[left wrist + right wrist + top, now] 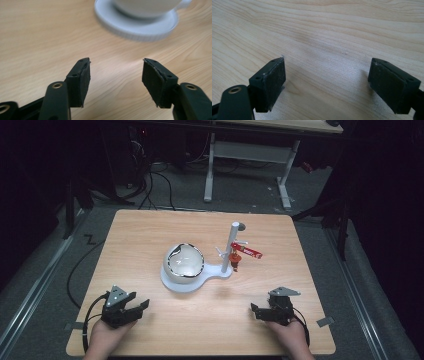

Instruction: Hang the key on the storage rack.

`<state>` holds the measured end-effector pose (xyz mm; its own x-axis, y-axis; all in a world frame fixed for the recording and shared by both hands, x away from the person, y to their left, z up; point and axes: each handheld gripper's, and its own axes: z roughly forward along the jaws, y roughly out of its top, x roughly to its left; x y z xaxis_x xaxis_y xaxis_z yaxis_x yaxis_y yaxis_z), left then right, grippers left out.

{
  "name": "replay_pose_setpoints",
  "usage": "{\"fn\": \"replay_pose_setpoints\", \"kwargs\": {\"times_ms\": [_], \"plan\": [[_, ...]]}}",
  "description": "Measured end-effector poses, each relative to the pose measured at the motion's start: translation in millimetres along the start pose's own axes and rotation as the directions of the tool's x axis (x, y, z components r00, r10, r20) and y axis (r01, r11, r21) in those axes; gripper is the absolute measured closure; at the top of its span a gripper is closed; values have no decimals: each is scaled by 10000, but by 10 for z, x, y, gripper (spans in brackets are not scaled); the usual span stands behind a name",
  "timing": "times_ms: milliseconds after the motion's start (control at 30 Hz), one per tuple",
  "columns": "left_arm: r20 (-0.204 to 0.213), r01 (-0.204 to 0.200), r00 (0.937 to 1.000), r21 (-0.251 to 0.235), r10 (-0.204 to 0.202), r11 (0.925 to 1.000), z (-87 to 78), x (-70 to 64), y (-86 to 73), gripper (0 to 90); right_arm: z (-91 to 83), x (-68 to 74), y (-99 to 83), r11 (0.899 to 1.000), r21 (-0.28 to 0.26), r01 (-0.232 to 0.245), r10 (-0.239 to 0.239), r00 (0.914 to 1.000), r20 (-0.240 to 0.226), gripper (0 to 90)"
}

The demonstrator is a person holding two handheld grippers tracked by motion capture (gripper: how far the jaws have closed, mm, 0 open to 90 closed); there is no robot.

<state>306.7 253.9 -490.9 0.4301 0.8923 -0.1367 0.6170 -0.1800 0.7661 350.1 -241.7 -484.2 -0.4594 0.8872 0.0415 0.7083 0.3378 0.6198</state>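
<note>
Both the left gripper (136,307) and the right gripper (256,310) are built in black, with brass-ringed screw holes, rubber-padded rectangular jaws, grey three-cornered top plates and trailing black cables.

Bowl and key stand, mid-table.
We see a white bowl (185,261) tilted on the stand's round base (172,282); red key tag (246,251) hangs from the upright post (231,245).

Your wooden table (150,235) sits on grey floor (320,250). Behind it: a second white-legged desk (250,150) and black cables (160,185).
</note>
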Motion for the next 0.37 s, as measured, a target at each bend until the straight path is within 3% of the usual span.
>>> {"fn": "replay_pose_setpoints", "kwargs": {"times_ms": [67, 367], "plan": [[92, 72, 9999, -56, -72, 10000, 16, 8, -1, 397, 2, 2, 1, 10000, -18, -65, 65, 10000, 22, 148], [184, -978, 9950, -56, 979, 9952, 57, -127, 65, 391, 25, 15, -14, 9995, -166, 279, -274, 9993, 267, 144]]}}
